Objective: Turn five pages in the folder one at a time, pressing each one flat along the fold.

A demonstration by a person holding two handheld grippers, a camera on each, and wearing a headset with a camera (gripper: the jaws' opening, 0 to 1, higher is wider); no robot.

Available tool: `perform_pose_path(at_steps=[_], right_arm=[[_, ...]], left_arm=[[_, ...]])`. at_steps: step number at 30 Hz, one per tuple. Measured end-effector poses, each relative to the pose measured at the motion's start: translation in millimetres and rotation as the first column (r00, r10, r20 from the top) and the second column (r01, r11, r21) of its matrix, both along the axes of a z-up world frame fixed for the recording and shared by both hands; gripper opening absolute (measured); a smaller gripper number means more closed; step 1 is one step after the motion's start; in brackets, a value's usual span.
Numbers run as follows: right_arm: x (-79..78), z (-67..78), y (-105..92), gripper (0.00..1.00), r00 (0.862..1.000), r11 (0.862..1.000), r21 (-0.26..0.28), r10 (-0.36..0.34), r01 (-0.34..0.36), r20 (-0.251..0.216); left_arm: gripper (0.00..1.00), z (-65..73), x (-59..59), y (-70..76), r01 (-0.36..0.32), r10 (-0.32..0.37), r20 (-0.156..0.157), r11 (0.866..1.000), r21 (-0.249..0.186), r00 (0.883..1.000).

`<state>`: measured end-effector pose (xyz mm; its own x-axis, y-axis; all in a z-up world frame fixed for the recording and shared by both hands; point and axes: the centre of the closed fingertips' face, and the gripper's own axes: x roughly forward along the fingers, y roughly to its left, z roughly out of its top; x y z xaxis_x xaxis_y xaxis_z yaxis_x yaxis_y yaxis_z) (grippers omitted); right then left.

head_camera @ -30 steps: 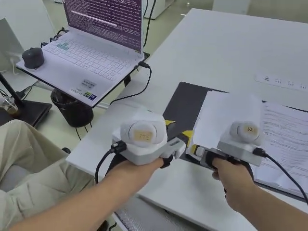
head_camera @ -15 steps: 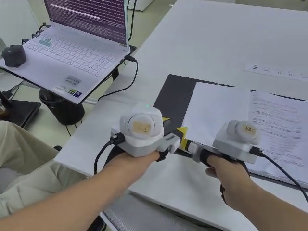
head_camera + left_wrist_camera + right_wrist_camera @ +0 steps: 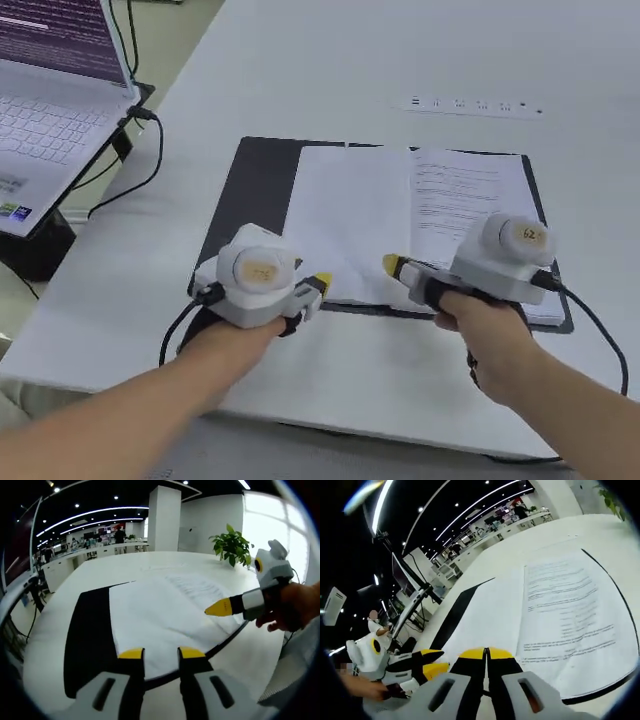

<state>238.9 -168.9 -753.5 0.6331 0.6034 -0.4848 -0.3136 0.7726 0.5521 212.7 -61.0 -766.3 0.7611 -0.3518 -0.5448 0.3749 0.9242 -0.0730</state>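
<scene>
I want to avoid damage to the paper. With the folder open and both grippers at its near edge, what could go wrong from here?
The right gripper is shut, with narrow tips near the fold; pressing hard there could crease or tear the printed page. The left gripper is open at the edge of the blank page; closing there might pinch several sheets. The folder may slide on the smooth table.
</scene>
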Motion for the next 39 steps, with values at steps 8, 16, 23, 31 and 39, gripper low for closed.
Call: perform_pose_path(at_steps=[8, 16, 23, 31, 39], right_arm=[[23.3, 1.4, -25.4, 0.0, 0.999, 1.0, -0.024, -0.013, 0.013, 0.034], [43.4, -2.7, -17.4, 0.0, 1.0, 0.999, 0.041, 0.024, -0.024, -0.009], [53.5, -13.4, 3.3, 0.0, 0.997, 0.995, 0.089, 0.055, -0.05, -0.058], [81.1, -7.8, 7.7, 0.0, 0.999, 0.991, 0.135, -0.011, 0.018, -0.053], [124.2, -16.5, 3.8, 0.0, 0.998, 0.988, 0.143, -0.052, 0.058, -0.043]], left_arm=[[0.25, -22.5, -4.0, 5.1, -0.037, 0.037, 0.001, 0.998, 0.05, 0.999], [0.25, -22.4, -4.2, 7.1, -0.063, 0.061, 0.084, 0.998, 0.011, 0.995], [0.25, -21.6, -3.0, 6.8, -0.062, 0.061, 0.1, 0.998, 0.009, 0.993], [0.25, -25.1, 0.1, 7.8, -0.069, 0.069, 0.106, 0.998, -0.003, 0.992], [0.24, -25.4, 0.5, 9.0, -0.077, 0.078, 0.114, 0.997, -0.013, 0.99]])
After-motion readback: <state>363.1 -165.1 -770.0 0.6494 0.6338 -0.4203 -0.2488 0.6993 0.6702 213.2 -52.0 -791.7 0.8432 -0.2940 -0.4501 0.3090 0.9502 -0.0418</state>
